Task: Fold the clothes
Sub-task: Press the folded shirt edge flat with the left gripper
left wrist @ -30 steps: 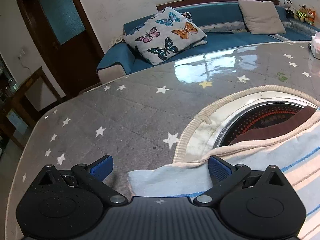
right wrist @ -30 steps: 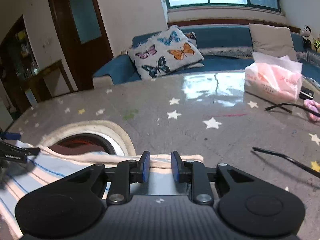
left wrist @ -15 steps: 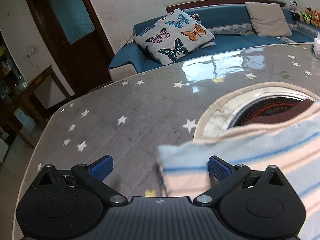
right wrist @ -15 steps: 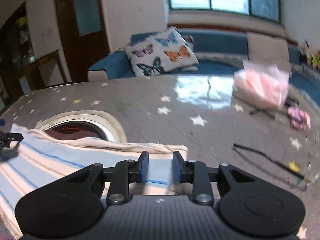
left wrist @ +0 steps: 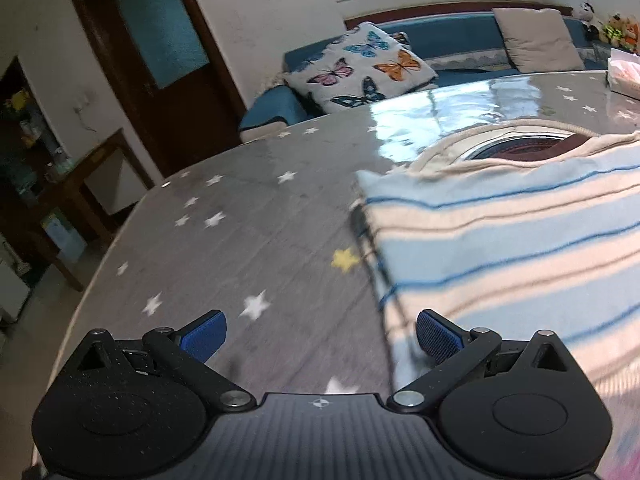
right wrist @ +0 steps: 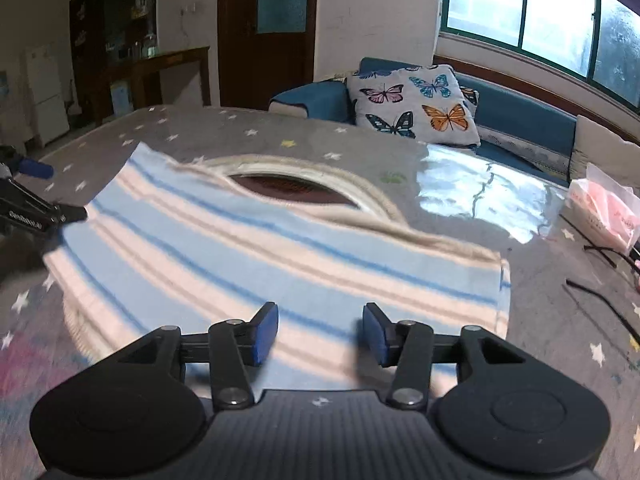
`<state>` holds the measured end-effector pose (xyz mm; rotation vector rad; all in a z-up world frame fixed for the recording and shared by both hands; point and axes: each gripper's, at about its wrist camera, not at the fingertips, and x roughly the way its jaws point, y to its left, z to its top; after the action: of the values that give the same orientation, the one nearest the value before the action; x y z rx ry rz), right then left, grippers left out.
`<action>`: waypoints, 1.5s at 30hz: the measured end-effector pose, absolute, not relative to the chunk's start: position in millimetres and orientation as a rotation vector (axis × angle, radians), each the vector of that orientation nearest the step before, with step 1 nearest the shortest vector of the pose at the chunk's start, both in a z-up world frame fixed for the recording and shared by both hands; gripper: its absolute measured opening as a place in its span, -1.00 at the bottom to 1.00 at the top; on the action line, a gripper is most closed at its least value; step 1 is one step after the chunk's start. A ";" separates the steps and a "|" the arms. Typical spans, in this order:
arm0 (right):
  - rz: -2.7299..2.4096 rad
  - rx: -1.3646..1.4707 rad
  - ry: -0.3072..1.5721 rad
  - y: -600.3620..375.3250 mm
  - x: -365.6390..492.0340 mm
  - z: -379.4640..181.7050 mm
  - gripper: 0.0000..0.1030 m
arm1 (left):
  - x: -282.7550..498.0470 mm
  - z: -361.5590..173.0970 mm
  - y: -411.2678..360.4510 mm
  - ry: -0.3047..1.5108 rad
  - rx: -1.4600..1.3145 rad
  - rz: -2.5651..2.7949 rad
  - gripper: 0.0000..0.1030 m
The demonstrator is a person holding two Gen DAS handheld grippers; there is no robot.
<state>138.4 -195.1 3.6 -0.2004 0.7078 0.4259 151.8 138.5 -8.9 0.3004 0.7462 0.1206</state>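
Garment: striped cloth (right wrist: 280,264) in pale blue, cream and thin blue lines, lying flat on the star-patterned table (left wrist: 256,216); its far edge laps over a round rimmed opening (right wrist: 296,188) set into the tabletop.
Long axis: stripes and cloth both run left to right across the right wrist view — the long way lies crosswise to both tools.
Left gripper (left wrist: 320,336): fingers spread wide, holding nothing; it sits off the cloth's left short edge, its right pad (left wrist: 436,338) at that edge and its left pad over bare table.
Right gripper (right wrist: 320,332): fingers parted about halfway with nothing between them, low over the near long edge, somewhat right of the cloth's middle.
Key relation: cloth lies ahead of and to the right of the left tool, and straight ahead of and under the right tool — each end has its own nearer gripper, and the right one is the closer to fabric.
Stage, as a judgement: the cloth may be one layer or already doubled; motion blur hides the edges, so the layering cannot be told.
Clutter: tissue pack (right wrist: 604,208) and black cords (right wrist: 600,300) lie well to the right, apart from the cloth.
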 end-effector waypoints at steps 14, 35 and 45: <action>0.331 -0.143 0.714 -233.0 110.2 6.7 0.04 | 90.2 12.6 141.1 0.711 0.145 -0.029 0.09; 0.220 0.089 0.770 -299.1 90.3 0.1 -0.24 | 86.7 -3.0 128.7 0.755 0.110 -0.104 -0.78; 0.230 0.133 0.770 -308.5 81.2 6.0 -0.84 | 57.6 11.8 125.5 0.742 0.102 -0.098 -0.81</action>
<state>81.2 -308.5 6.0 0.1329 0.7698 0.2296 57.6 125.5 11.8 0.1018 0.7421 -0.0985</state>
